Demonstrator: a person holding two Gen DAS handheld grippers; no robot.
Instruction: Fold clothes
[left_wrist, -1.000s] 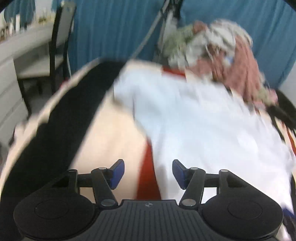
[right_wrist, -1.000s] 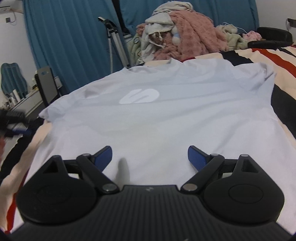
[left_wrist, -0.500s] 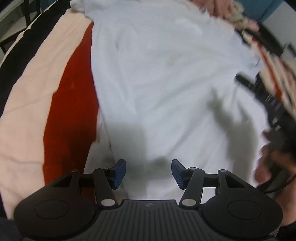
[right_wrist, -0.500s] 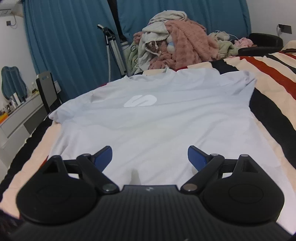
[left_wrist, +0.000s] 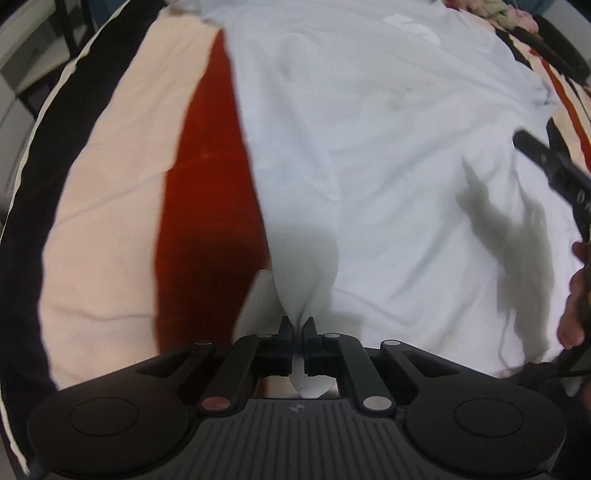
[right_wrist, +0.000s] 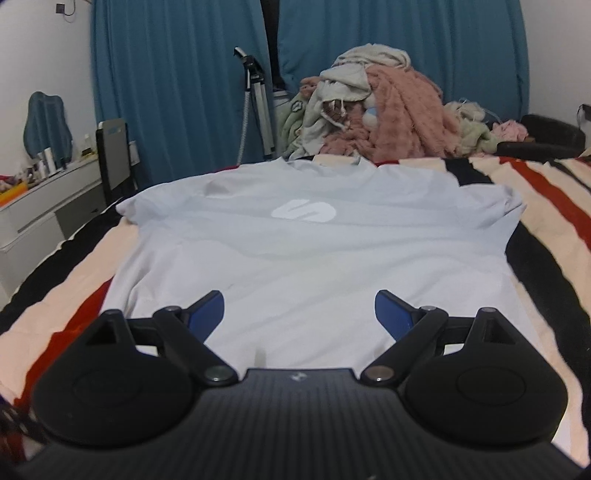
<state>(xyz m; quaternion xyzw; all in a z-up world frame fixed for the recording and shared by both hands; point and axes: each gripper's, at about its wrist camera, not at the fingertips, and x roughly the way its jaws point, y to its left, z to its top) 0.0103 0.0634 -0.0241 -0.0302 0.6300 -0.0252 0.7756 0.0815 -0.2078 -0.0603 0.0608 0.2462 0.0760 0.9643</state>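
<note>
A pale blue T-shirt (right_wrist: 303, 251) with a white logo (right_wrist: 303, 212) lies spread flat on a striped bed cover (right_wrist: 546, 206), collar at the far end. In the left wrist view the T-shirt (left_wrist: 369, 147) fills the middle. My left gripper (left_wrist: 297, 328) is shut on the shirt's near-left hem corner, with cloth bunched between the fingers. My right gripper (right_wrist: 299, 310) is open and empty, low over the shirt's near hem. It also shows in the left wrist view (left_wrist: 550, 170) at the right edge, held by a hand.
A heap of pink and beige clothes (right_wrist: 376, 118) lies at the far end of the bed. A tripod (right_wrist: 255, 103) and blue curtains (right_wrist: 177, 81) stand behind. A chair (right_wrist: 114, 155) and white desk (right_wrist: 44, 199) are at the left. A black object (right_wrist: 546, 136) lies far right.
My left gripper came down to the shirt's near-left hem corner and shut on it. My right gripper stayed open and shifted slightly along the near hem.
</note>
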